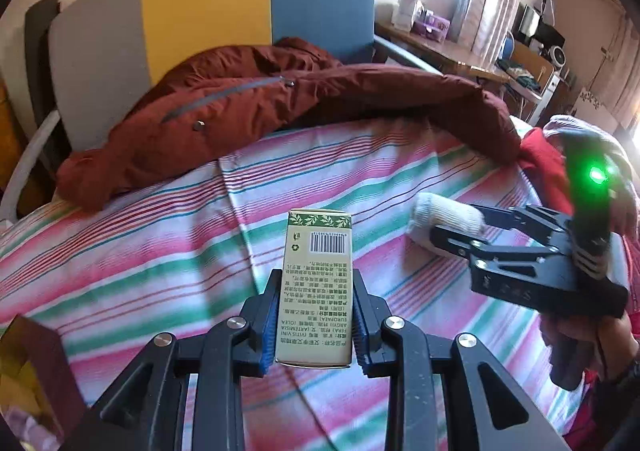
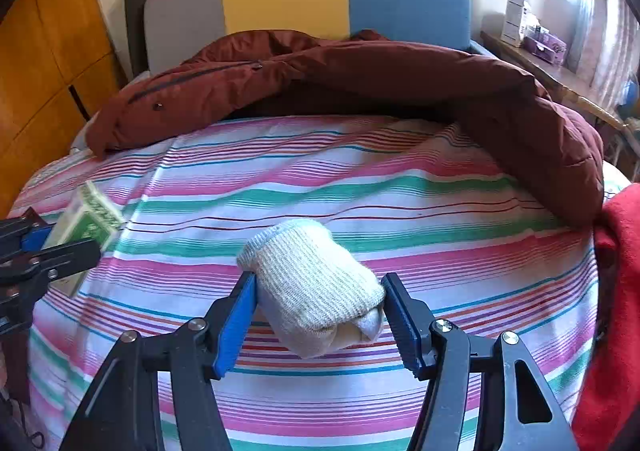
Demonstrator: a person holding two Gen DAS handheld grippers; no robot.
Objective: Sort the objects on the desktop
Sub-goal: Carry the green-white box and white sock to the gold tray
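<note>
My left gripper (image 1: 316, 327) is shut on a tall green-and-cream carton with a barcode (image 1: 316, 275), held above the striped bedsheet (image 1: 160, 251). The carton also shows at the left of the right wrist view (image 2: 90, 219), in the left gripper (image 2: 68, 255). My right gripper (image 2: 320, 319) is shut on a rolled-up white knitted sock (image 2: 316, 287), held just over the sheet (image 2: 440, 251). In the left wrist view the right gripper (image 1: 460, 229) and the sock (image 1: 444, 219) are to the right of the carton.
A dark red jacket (image 1: 280, 103) lies across the far side of the bed, in front of a grey, yellow and blue headboard (image 1: 208, 3). A red cloth (image 2: 616, 291) lies at the right edge. A brown bag (image 1: 28, 367) stands at the lower left. A cluttered desk (image 1: 460, 51) stands at the back right.
</note>
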